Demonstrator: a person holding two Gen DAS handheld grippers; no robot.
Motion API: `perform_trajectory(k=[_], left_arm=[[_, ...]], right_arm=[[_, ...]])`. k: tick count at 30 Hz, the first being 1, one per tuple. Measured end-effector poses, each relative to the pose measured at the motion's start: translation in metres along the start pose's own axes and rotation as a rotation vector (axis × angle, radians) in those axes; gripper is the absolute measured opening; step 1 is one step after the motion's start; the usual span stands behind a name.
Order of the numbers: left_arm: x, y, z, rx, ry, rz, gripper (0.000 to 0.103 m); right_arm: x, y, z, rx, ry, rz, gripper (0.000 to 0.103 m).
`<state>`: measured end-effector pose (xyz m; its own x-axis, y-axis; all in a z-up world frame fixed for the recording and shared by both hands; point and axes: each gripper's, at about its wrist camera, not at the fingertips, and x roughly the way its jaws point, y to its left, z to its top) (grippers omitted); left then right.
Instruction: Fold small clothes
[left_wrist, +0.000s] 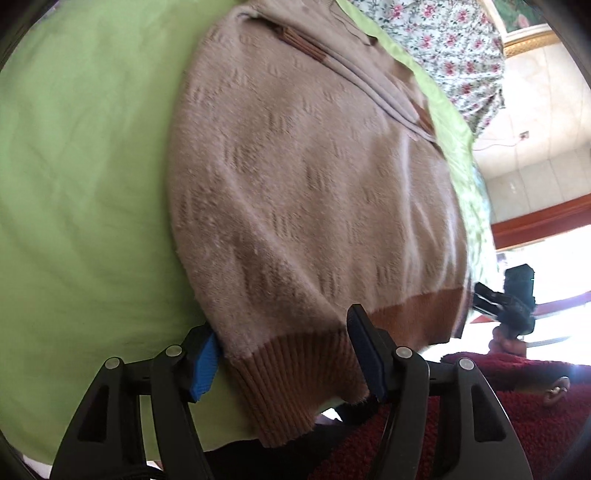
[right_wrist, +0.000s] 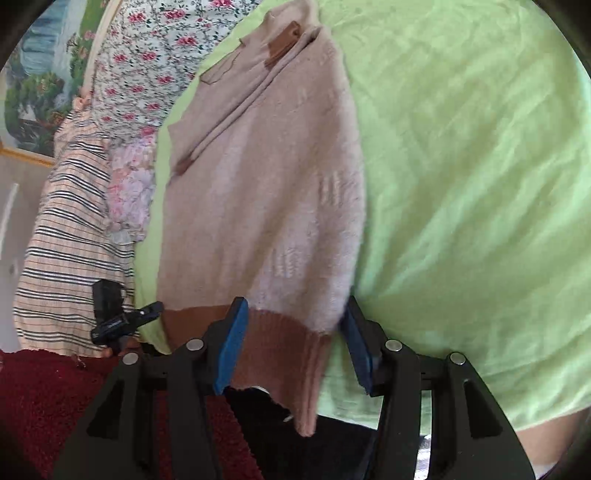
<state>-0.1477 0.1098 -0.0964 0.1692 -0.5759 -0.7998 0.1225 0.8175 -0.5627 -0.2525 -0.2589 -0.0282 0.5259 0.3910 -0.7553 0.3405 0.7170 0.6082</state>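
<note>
Both claws, left gripper (left_wrist: 288, 354) and right gripper (right_wrist: 291, 343), gape around the fuzzy beige sweater's brown ribbed hem (left_wrist: 295, 365). Neither pinches it. A thin bite could slip off.

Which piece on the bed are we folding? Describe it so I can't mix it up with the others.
Start at the green sheet covering the bed. On it lies the sweater, sleeves folded in, its hem at the near edge. It is fuzzy pinkish-beige knit with a brown ribbed hem, unlike the striped garment and floral fabric beside it.
</note>
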Motion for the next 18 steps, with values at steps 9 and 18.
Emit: perform_trajectory(k=[9, 18], left_arm=[[-0.005, -0.009, -0.001, 0.050, -0.007, 0.001, 0.011], [0.008, -0.005, -0.004, 0.042, 0.066, -0.028, 0.018]], right_arm=[[-0.023, -0.005, -0.011, 0.017, -0.024, 0.029, 0.008], [0.011, 0.001, -0.013, 0.003, 0.069, 0.021, 0.015]])
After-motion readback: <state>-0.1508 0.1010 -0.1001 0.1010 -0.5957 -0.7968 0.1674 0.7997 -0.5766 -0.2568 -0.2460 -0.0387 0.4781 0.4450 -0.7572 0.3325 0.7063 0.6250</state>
